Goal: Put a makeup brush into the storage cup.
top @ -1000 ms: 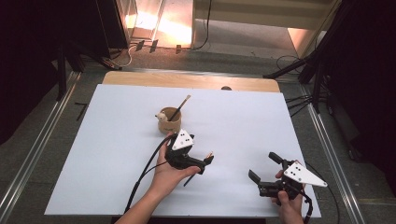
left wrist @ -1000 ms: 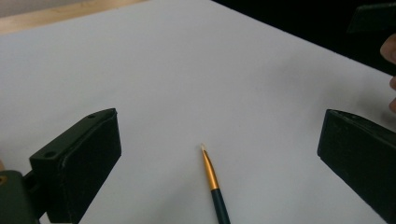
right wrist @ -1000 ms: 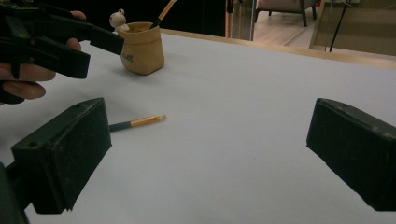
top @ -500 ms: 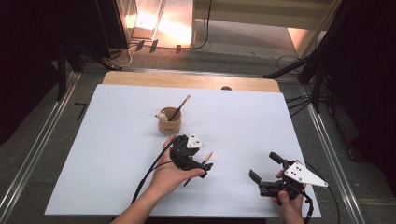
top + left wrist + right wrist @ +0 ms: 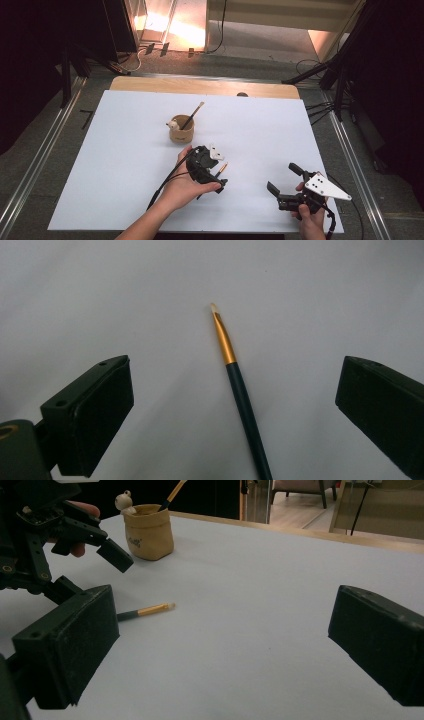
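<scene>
A thin paintbrush (image 5: 223, 167) with a dark handle, gold ferrule and pale tip lies flat on the white table sheet (image 5: 115, 150). My left gripper (image 5: 214, 170) is tipped down over it and open. In the left gripper view the brush (image 5: 235, 385) runs up the gap between the two wide-apart jaws, touching neither. My right gripper (image 5: 283, 178) is open near the front right of the sheet, nothing between its jaws. From the right gripper view, the brush (image 5: 147, 610) lies just past the left gripper (image 5: 92, 572).
A small tan cup (image 5: 181, 132) stands mid-table beyond the left hand, holding a second brush (image 5: 192, 115) and a little round-headed figure (image 5: 173, 124). The table's wooden far edge (image 5: 200, 86) borders the sheet. Stand legs (image 5: 330, 75) rise at the right.
My left gripper has tilted forward and down over the lying brush, its grey plate swinging away. The right gripper has stayed nearly still.
</scene>
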Available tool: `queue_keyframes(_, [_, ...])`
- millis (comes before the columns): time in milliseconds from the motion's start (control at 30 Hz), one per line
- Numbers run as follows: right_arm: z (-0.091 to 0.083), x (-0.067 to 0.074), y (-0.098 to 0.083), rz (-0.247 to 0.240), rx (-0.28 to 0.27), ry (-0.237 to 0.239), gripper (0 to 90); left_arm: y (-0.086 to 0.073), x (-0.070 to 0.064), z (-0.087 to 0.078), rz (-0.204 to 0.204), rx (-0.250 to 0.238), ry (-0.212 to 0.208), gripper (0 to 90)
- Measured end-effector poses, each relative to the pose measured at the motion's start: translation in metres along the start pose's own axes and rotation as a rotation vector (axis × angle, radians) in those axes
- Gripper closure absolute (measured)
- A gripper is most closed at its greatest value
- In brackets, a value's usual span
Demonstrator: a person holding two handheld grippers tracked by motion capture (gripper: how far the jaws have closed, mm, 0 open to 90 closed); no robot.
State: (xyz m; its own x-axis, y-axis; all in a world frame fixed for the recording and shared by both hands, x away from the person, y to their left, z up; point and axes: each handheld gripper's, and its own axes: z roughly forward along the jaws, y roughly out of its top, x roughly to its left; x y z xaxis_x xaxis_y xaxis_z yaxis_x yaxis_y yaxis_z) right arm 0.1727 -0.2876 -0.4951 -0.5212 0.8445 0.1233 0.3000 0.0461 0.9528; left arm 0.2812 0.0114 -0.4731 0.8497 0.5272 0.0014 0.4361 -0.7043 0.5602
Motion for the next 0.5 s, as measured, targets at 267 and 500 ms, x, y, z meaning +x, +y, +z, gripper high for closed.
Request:
queue_keyframes(267, [0.0000,-0.0002,0.0000,0.000,0.000,0.000,0.2,0.0025,-0.0018,0.0030,0.021,0.081,0.024,6.4])
queue_keyframes(500, [0.0006,-0.0005,-0.0003,0.000,0.000,0.002,0.2,0.0051,-0.0025,0.0036,0.023,0.113,0.024,8.4])
